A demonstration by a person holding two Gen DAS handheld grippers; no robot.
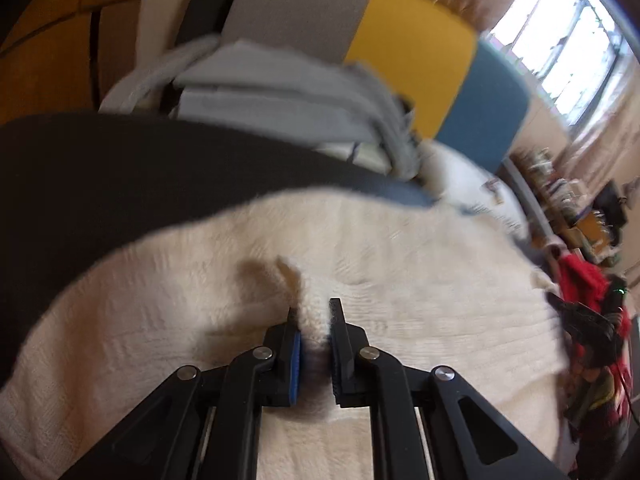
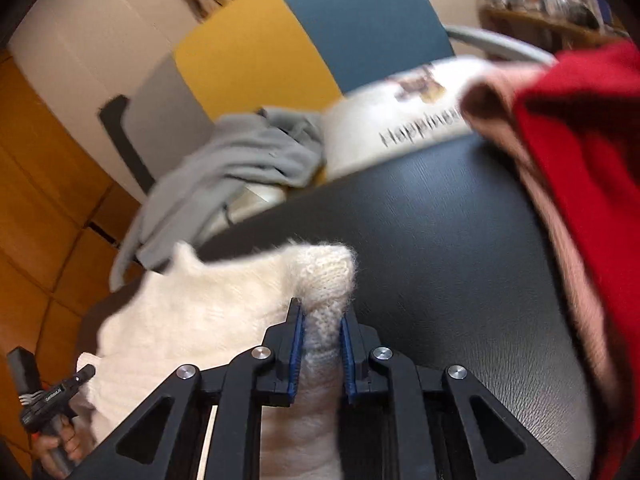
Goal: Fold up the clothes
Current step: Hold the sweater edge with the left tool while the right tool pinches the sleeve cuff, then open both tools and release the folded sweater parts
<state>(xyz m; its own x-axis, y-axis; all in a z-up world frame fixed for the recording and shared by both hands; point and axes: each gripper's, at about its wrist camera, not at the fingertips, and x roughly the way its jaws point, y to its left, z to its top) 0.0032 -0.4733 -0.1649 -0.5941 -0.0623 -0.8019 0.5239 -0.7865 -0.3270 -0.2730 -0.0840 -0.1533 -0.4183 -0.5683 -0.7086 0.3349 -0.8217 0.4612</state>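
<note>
- Cream knit sweater (image 1: 360,280) spread over the dark table (image 1: 100,168), most of it on the side nearest the grippers, far edge stopping short of the table's back edge.
- Left gripper (image 1: 315,316) clenched on a pinched-up ridge of the sweater, fabric bunched between the blue pads, rest of the knit running out flat ahead and off to the right.
- Right gripper (image 2: 322,320) clamped on a fuzzy corner or cuff of the same sweater (image 2: 224,304), that bit lifted clear of the table (image 2: 440,240), bare tabletop straight ahead and to the right of it.
- So both holding the same garment, one on each side; sweater body lying between them, long axis roughly across from one gripper to the other, at a guess.
- Looks like mid-fold: next move probably carrying the held edges forward over the flat part, both in step so the knit doesn't skew.
- Right one seems to have the thicker wad, so slipping less likely there; left pinch looks thinner, worth watching.
- Red garment (image 2: 580,160) piled at the table's right side, grey clothes (image 2: 240,160) heaped past its back edge, both well apart from the sweater.
- Everything a bit motion-blurred, so exact grip depth hard to call.
</note>
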